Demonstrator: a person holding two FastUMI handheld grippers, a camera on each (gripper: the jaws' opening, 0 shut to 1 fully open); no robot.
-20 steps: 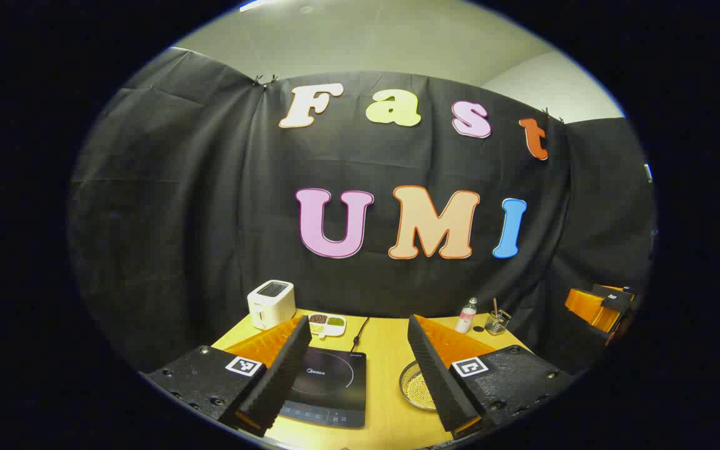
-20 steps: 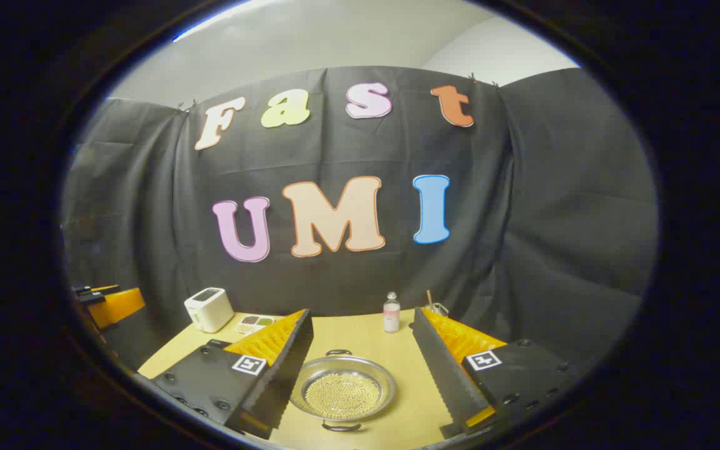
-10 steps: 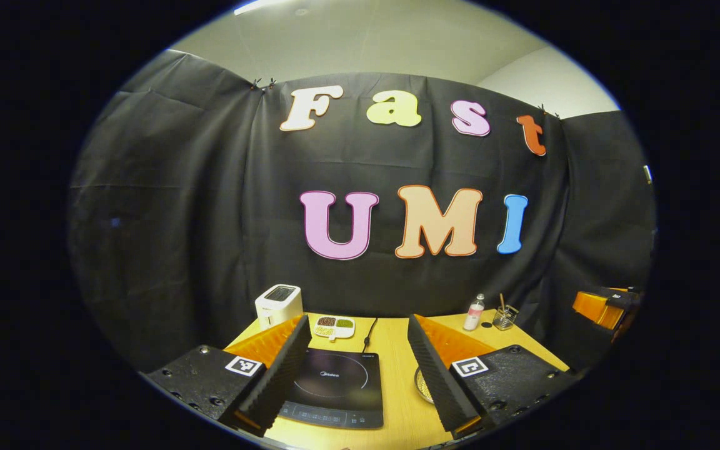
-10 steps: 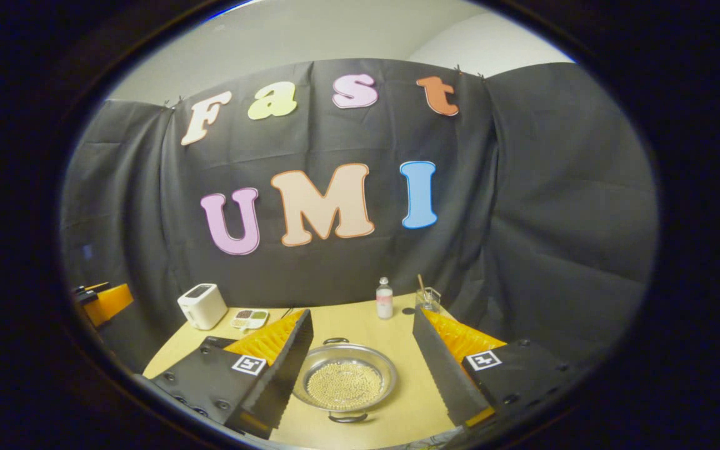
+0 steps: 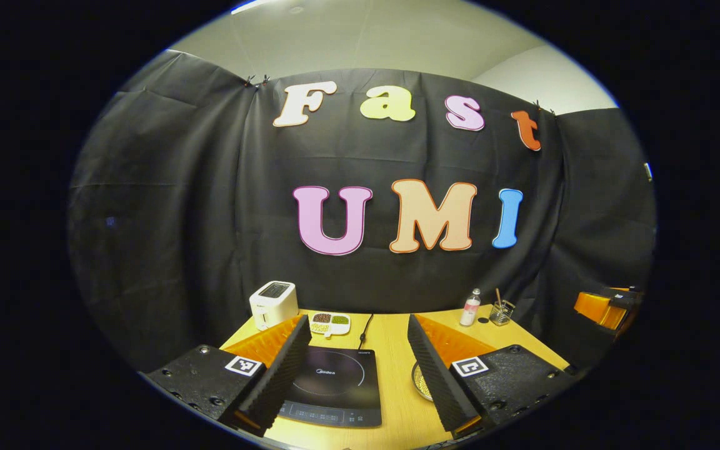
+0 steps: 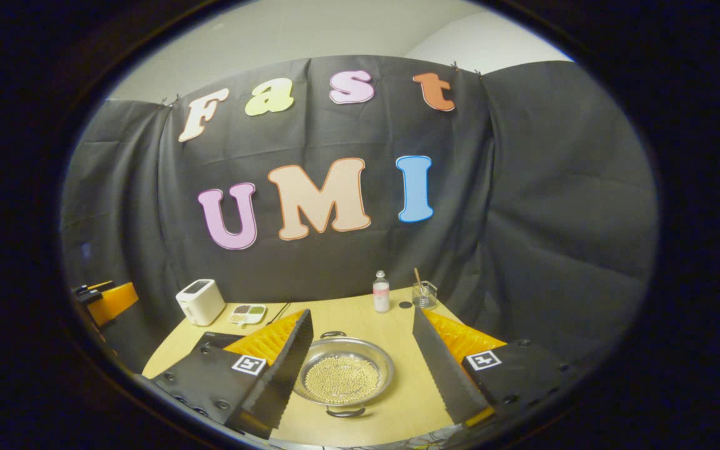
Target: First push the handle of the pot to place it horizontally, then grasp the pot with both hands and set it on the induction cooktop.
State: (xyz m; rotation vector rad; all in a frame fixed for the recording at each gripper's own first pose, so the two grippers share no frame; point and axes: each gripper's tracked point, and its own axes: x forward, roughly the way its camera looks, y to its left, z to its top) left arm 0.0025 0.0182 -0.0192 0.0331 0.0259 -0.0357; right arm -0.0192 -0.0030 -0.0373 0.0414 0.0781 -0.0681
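Note:
A shallow steel pot [image 6: 344, 375] full of small pale beads sits on the wooden table, one dark loop handle [image 6: 345, 412] at its near side and one at its far side. My right gripper [image 6: 360, 369] hangs open above it, the pot showing between the fingers. In the left gripper view the black induction cooktop [image 5: 335, 384] lies flat between the fingers of my open left gripper [image 5: 354, 369]. A sliver of the pot [image 5: 420, 381] shows to the cooktop's right, behind the right finger. The other gripper [image 5: 604, 306] appears far right.
A white toaster [image 5: 272, 303] and a small divided dish [image 5: 330, 323] stand at the table's back left, with the cooktop's cord [image 5: 365, 328] beside them. A small bottle [image 6: 381, 292] and a glass with a stick [image 6: 424, 294] stand at the back right.
Both views have tilted down slightly, so more of the table shows. The pot and cooktop have not moved on the table. Both grippers stay open.

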